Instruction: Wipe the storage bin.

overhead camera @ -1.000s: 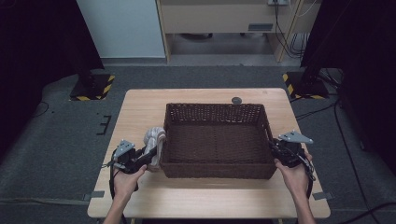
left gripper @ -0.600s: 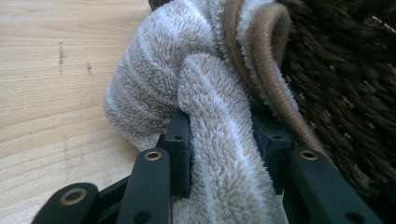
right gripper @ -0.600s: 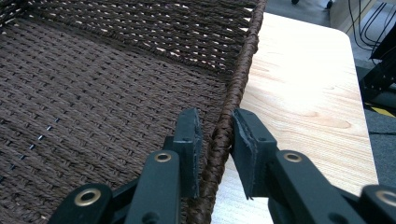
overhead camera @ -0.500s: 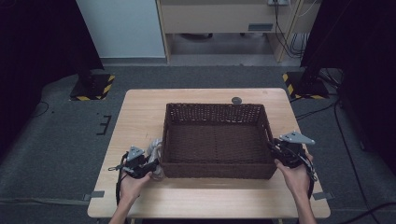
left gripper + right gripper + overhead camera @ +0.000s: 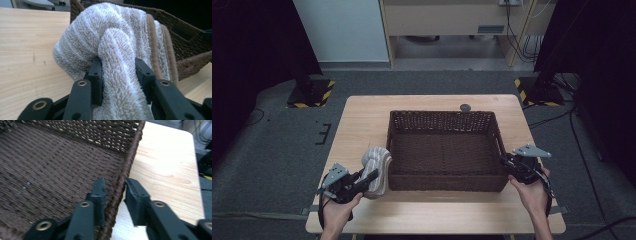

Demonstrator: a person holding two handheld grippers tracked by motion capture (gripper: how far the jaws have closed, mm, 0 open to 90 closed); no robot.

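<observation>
A fluffy grey-and-white striped towel (image 5: pixel 377 167) with a brown edge (image 5: pixel 112 47) hangs bunched beside the left wall of a dark brown wicker basket (image 5: pixel 442 114), low over the table. My left gripper (image 5: pixel 370 176) is shut on a fold of the towel, its jaws (image 5: pixel 116 68) pressing the pile from both sides. At the basket's near right corner my right gripper (image 5: pixel 507 165) is shut on the basket's rim (image 5: pixel 128 161), one jaw inside the wall and one outside (image 5: pixel 115 188). The basket's woven floor shows bare.
The light wooden table (image 5: pixel 362 122) carries the basket in its middle. A small dark round object (image 5: pixel 465 106) lies behind the basket's far wall. Bare wood runs left of the basket and along the near edge. Dark floor and stands surround the table.
My left gripper has drawn back toward the near left edge, taking the towel with it along the basket's left wall. The right gripper has stayed on the rim.
</observation>
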